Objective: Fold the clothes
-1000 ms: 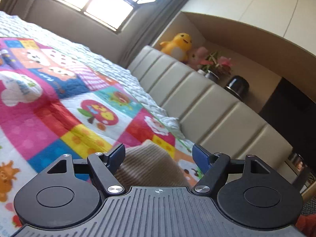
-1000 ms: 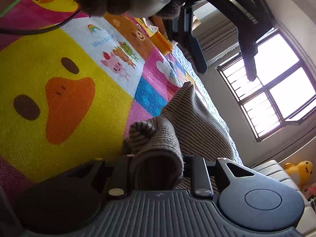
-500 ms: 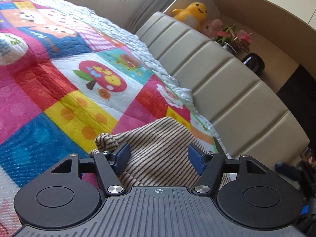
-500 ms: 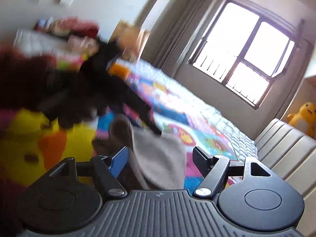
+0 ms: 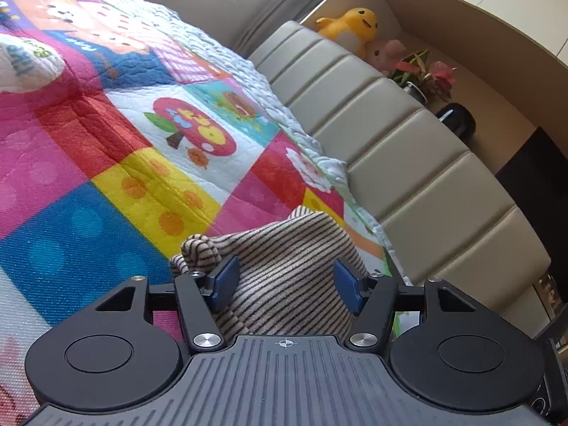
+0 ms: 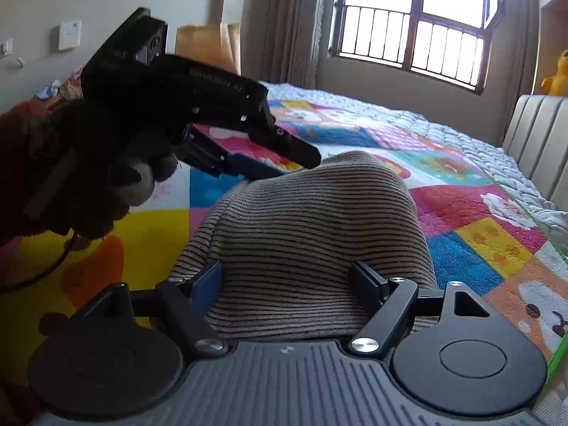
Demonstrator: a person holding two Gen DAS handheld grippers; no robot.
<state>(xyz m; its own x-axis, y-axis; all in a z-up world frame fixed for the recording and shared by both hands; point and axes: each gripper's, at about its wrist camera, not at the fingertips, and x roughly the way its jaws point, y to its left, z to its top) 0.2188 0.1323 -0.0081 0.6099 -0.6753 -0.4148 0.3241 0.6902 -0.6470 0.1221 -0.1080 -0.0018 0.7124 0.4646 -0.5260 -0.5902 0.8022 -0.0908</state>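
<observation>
A beige striped knit garment (image 5: 284, 266) lies bunched on the colourful patchwork quilt (image 5: 106, 149). My left gripper (image 5: 285, 284) is open, its blue pads on either side of the garment's raised fold, not pinching it. In the right wrist view the garment (image 6: 312, 230) forms a mound in front of my right gripper (image 6: 289, 284), which is open with the cloth between its spread fingers. The left gripper (image 6: 269, 167), held by a dark gloved hand (image 6: 85, 177), shows there at the mound's far left edge.
A beige padded headboard (image 5: 408, 149) runs along the right of the bed. A yellow plush duck (image 5: 351, 28), a pink toy and a potted plant (image 5: 429, 78) stand on the shelf behind it. A window (image 6: 415, 21) and curtains are at the far wall.
My right gripper has opened and let go of the garment, and its view has swung level. The left gripper has lowered toward the garment's fold and stayed open.
</observation>
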